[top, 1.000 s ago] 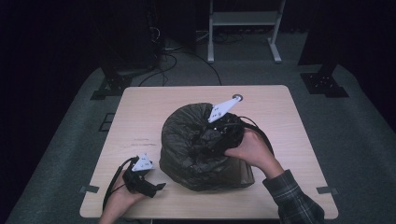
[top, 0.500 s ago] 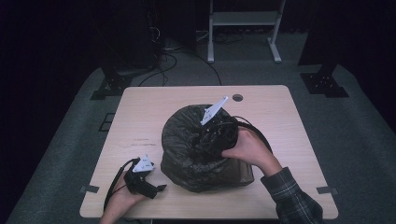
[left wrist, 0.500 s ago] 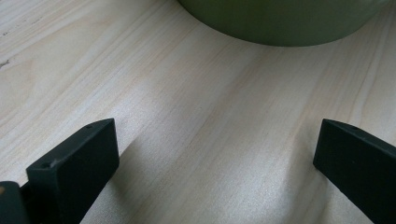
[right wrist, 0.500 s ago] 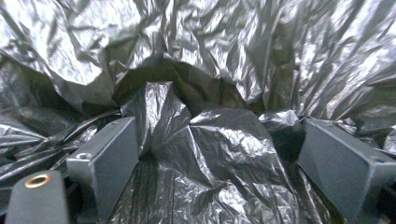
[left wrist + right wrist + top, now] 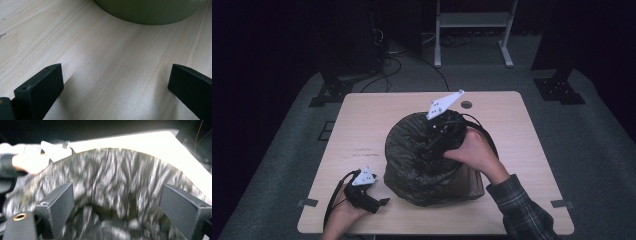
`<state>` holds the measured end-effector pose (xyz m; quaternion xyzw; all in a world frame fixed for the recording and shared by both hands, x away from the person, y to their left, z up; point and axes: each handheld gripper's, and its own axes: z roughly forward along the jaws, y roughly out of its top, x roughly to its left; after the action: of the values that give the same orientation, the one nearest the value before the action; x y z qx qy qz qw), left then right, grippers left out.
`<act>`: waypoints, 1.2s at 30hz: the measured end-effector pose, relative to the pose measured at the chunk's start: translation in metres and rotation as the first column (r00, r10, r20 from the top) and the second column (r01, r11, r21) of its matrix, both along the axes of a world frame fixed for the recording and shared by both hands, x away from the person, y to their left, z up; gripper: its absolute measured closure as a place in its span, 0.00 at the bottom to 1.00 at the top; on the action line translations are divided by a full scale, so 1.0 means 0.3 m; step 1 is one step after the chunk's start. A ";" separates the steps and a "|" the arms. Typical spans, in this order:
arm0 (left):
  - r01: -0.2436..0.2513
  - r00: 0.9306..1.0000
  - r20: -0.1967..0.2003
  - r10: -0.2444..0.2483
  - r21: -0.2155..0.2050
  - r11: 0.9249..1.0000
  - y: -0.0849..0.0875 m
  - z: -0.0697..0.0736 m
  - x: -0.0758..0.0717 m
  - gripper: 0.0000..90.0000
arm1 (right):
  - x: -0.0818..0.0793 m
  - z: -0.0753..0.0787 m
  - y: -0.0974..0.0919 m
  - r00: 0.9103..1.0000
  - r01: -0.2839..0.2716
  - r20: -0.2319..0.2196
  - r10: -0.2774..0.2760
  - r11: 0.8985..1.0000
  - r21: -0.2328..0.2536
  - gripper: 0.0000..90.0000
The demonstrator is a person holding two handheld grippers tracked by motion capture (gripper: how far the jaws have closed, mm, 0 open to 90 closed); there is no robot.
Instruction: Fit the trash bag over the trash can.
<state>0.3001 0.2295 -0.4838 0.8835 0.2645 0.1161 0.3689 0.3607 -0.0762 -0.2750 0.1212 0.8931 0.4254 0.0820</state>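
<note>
A round green bin (image 5: 150,11) lined with a dark crinkled plastic bag (image 5: 412,155) stands mid-table. My right gripper (image 5: 428,151) is held over the bin's mouth, pointing down into it toward the near left. In the right gripper view the right gripper (image 5: 120,200) is open, its jaws wide apart over the blurred bag lining (image 5: 117,170), gripping nothing. My left gripper (image 5: 384,201) rests on the table at the front left, just short of the bin. In the left gripper view the left gripper (image 5: 116,85) is open above bare wood.
The wooden table (image 5: 362,130) has a small round hole (image 5: 466,105) near its far edge. A brown box (image 5: 469,182) sits against the bin's near right side. Black stands and cables lie on the grey floor behind.
The right gripper has shifted slightly left over the bag's mouth and its grey plate has tipped higher. The left gripper has stayed put.
</note>
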 end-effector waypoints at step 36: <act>0.002 1.000 -0.001 -0.002 0.000 1.000 0.000 0.000 0.001 0.00 | 0.090 -0.093 0.236 0.997 -0.022 -0.082 0.006 0.981 -0.192 0.13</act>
<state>0.3002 0.2296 -0.4838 0.8837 0.2639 0.1154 0.3689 0.3876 -0.0053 -0.3030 0.1234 0.9335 0.3322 0.0541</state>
